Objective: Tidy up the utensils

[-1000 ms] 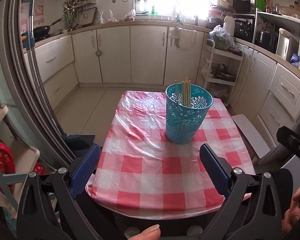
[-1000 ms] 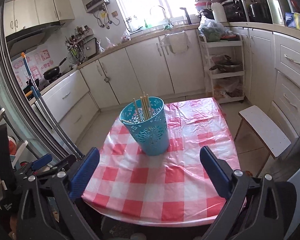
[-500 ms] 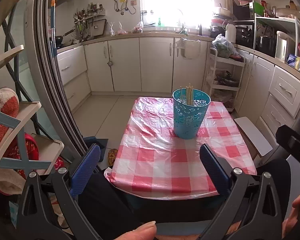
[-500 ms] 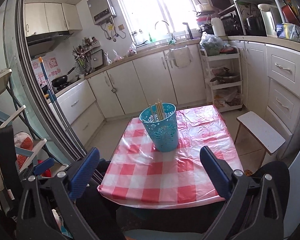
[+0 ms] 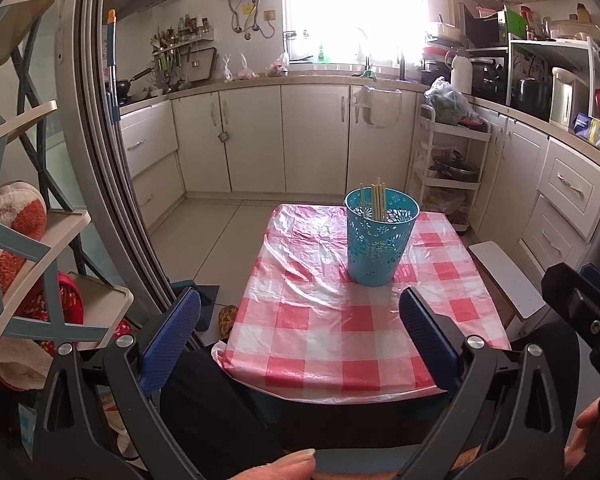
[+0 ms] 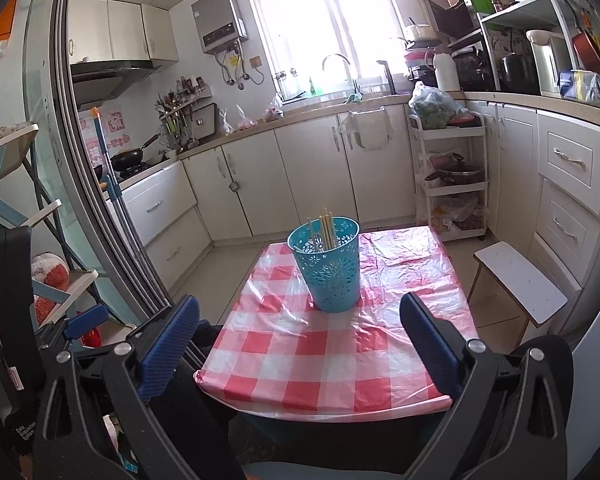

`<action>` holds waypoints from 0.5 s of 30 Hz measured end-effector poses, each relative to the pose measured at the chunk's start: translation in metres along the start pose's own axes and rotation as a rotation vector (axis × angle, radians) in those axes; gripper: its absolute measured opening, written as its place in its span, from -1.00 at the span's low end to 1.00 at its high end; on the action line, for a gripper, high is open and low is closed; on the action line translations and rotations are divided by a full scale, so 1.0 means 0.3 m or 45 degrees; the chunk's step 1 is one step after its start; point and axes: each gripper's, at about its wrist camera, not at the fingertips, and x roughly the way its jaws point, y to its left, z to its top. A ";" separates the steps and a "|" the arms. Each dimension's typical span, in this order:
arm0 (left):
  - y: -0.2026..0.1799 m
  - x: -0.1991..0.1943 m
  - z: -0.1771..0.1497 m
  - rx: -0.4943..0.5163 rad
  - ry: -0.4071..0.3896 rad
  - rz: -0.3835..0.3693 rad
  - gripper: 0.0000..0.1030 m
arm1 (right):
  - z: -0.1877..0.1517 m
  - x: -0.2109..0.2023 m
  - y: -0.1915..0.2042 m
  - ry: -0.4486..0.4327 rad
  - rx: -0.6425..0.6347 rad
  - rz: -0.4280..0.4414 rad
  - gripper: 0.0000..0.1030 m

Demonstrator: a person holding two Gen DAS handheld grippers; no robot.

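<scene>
The left gripper (image 5: 298, 320) has its two blue-padded fingers (image 5: 171, 338) spread wide, with nothing between them; it hangs in the air on the near side of the table (image 5: 364, 332), short of the near edge. The right gripper (image 6: 299, 322) is likewise spread wide and holds nothing, and it too sits back from the table's near edge. Part of the right gripper's black frame is visible at the right margin of the left wrist view. The table is covered by a red-and-white checked cloth under a clear plastic sheet. The blue perforated utensil holder (image 5: 380, 236) stands upright on the table, toward the far edge, well apart from both grippers. In the left wrist view it lies right of the table's centre line; in the right wrist view it lies left of it (image 6: 327, 266). Several chopsticks (image 5: 374, 202) stand inside the holder, their tips rising just above its rim. The rest of the cloth carries no other item. To the right of the table, near its far corner, stands a low white stool (image 6: 520, 280). Beyond the table's far edge, a white tiered trolley (image 6: 452, 176) stands against the cream cabinets (image 5: 312, 136), with a pot on its middle shelf. To the left of the table, a sliding door frame (image 5: 108, 168) runs from floor to ceiling.
</scene>
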 end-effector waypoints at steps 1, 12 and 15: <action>0.002 -0.001 0.002 -0.002 -0.002 0.001 0.86 | 0.000 -0.004 0.001 -0.004 -0.002 0.002 0.87; 0.013 -0.010 0.005 -0.017 -0.015 0.001 0.86 | 0.003 -0.010 0.010 -0.018 -0.010 0.008 0.87; 0.014 -0.013 0.006 -0.019 -0.016 0.001 0.86 | 0.005 -0.013 0.012 -0.019 -0.016 0.008 0.87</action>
